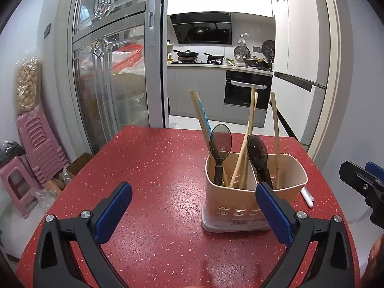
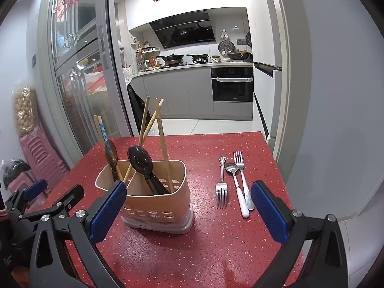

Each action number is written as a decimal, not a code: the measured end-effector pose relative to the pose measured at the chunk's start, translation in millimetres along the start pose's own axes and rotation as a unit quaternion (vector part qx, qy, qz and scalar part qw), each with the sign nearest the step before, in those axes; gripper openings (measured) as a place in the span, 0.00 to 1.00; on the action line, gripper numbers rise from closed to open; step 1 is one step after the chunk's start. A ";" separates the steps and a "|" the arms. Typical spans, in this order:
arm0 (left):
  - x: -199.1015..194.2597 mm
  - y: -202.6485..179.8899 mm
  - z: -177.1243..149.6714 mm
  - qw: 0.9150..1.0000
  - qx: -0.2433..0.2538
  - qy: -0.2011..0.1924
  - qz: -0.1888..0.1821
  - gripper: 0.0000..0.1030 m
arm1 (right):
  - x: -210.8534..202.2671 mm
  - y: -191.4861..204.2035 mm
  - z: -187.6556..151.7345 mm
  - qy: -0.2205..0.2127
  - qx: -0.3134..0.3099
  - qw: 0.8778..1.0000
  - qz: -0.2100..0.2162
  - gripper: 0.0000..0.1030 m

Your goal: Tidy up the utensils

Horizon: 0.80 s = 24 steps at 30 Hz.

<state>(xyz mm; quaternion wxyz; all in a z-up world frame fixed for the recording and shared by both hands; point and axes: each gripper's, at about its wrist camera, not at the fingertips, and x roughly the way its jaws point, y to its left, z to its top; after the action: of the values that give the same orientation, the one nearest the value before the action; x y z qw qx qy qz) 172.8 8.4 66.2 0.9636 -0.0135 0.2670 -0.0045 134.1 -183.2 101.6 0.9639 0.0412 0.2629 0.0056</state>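
A beige two-compartment utensil holder stands on the red speckled table. It holds two dark plastic spoons and several wooden chopsticks. To its right lie a metal fork, a white-handled spoon and a second fork. My left gripper is open and empty, in front of the holder. My right gripper is open and empty, between the holder and the loose cutlery.
A sliding glass door and stacked pink stools stand at the left. The kitchen with an oven lies beyond the table's far edge. The white spoon handle shows right of the holder in the left wrist view.
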 end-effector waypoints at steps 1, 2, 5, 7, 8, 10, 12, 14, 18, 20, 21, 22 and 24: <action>0.0 0.7 -0.1 1.000 -0.001 0.000 0.001 1.00 | -0.5 0.3 0.0 0.000 0.000 1.000 0.000 1.00; -0.1 0.7 -0.2 1.000 -0.001 0.000 0.001 1.00 | -0.6 0.6 0.2 -0.001 -0.001 1.000 0.001 1.00; -0.5 1.3 -0.5 1.000 -0.002 0.000 0.001 1.00 | -0.1 1.6 0.1 0.000 -0.003 1.000 0.002 1.00; -0.7 1.0 -0.8 1.000 -0.001 0.000 0.001 1.00 | -0.7 2.2 0.3 -0.001 -0.004 1.000 0.003 1.00; -0.6 1.0 -0.7 1.000 -0.001 0.000 0.001 1.00 | -0.3 2.2 0.1 -0.001 -0.004 1.000 0.003 1.00; -0.6 1.2 -0.7 1.000 -0.001 0.000 0.000 1.00 | -0.4 2.0 0.1 -0.001 -0.005 1.000 0.004 1.00; -0.1 1.7 -1.0 1.000 -0.001 0.000 -0.001 1.00 | -0.5 2.4 0.2 -0.001 -0.005 1.000 0.004 1.00; 0.2 1.2 -0.8 1.000 -0.001 0.001 -0.001 1.00 | -0.6 2.6 0.2 -0.001 -0.005 1.000 0.004 1.00; -0.2 1.9 -1.1 1.000 -0.001 0.001 -0.001 1.00 | -0.9 2.9 0.3 -0.001 -0.005 1.000 0.004 1.00; -0.2 1.8 -1.0 1.000 -0.001 0.001 -0.001 1.00 | -0.7 3.1 0.5 -0.001 -0.006 1.000 0.005 1.00; -0.2 1.8 -1.0 1.000 0.000 0.000 -0.001 1.00 | -0.9 3.5 0.7 -0.002 -0.007 1.000 0.005 1.00; -0.2 1.8 -1.0 1.000 0.000 0.000 -0.001 1.00 | -1.1 3.8 1.0 -0.002 -0.007 1.000 0.005 1.00; -0.2 2.2 -1.1 1.000 0.000 0.000 -0.001 1.00 | -1.0 3.5 1.0 -0.001 -0.006 1.000 0.006 1.00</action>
<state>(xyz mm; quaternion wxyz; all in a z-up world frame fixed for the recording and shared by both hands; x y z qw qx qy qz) 172.0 10.6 65.3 0.9635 -0.0138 0.2674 -0.0058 133.8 -179.8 103.3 0.9645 0.0370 0.2613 0.0126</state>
